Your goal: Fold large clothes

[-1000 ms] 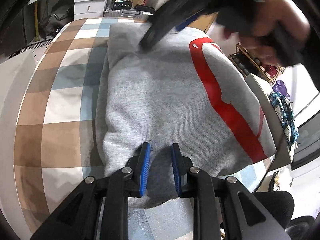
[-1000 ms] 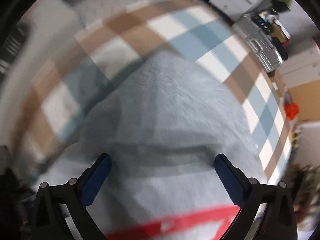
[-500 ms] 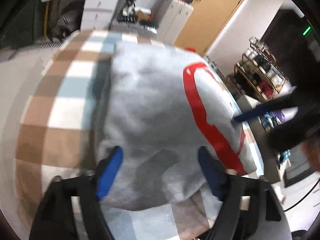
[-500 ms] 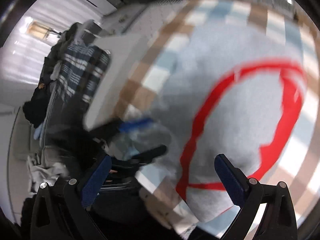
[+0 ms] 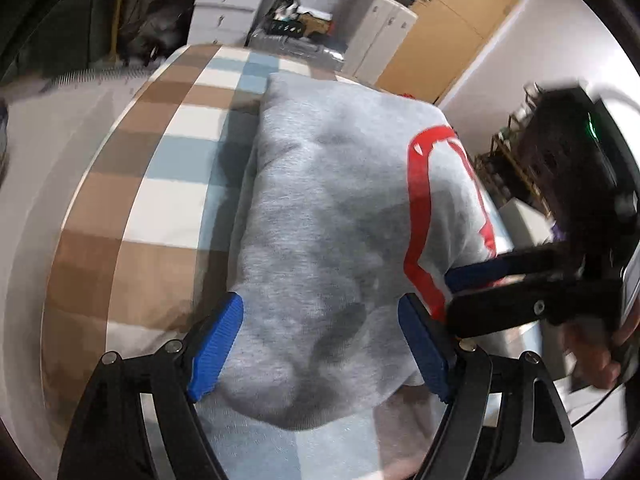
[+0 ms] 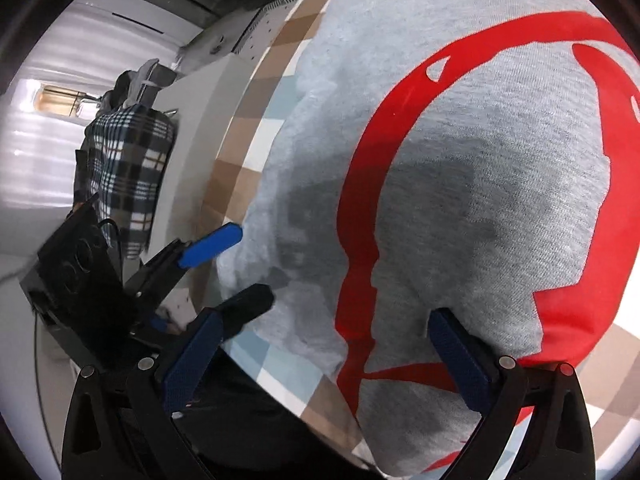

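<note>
A folded grey sweatshirt with a red print lies on a checked cover. In the left wrist view my left gripper stands open, its blue pads spread over the sweatshirt's near edge with nothing pinched. The right gripper enters from the right at the sweatshirt's side edge. The right wrist view has the sweatshirt filling most of the frame. There my right gripper is open above the red print, holding nothing. The left gripper shows at the left by the cloth's edge, also open.
The checked cover spreads left of the sweatshirt. Behind it stand white drawers, a grey case and a wooden door. A plaid garment hangs off to the side. A hand grips the right tool.
My left gripper let go of the pinched cloth and opened wide. The right gripper swung from the sweatshirt's far edge round to its right side, staying open.
</note>
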A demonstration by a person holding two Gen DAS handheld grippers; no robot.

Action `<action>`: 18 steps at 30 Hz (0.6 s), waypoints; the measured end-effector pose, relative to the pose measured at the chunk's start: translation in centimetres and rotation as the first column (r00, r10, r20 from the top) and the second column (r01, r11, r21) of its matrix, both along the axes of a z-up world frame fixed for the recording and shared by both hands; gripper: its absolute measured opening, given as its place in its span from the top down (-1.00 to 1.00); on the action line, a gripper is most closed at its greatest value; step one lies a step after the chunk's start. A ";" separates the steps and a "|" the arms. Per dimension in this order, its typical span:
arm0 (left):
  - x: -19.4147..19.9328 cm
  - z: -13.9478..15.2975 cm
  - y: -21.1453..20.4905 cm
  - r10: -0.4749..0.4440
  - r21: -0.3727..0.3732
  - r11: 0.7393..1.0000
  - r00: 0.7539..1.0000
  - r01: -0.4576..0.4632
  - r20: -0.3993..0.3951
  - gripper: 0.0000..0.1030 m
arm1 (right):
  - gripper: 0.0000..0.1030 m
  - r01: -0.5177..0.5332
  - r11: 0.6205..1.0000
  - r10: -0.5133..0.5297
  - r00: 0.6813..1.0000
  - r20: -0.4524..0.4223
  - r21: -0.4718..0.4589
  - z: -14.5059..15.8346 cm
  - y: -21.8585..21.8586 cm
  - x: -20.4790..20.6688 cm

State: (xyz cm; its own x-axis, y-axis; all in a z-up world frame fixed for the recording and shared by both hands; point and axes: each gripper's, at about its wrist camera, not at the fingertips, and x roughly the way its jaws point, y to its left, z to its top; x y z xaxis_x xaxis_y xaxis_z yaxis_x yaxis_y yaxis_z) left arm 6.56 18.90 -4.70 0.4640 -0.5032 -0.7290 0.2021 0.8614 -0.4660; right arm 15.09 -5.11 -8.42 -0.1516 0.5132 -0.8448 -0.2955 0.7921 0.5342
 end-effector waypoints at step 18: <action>13.1 1.0 -10.1 -0.257 -0.274 0.947 0.904 0.166 -0.341 -0.48 | -1.00 0.334 0.516 -0.523 0.852 -0.019 0.789 0.9 -16.6 -12.1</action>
State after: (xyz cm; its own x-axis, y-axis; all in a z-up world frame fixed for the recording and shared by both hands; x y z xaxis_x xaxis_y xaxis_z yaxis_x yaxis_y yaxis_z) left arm 19.62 8.79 -3.70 0.0486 -0.7355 -0.6757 0.1421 0.6748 -0.7242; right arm 2.99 -21.67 -7.56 0.3825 0.9173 -0.1111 -0.2019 0.2003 0.9587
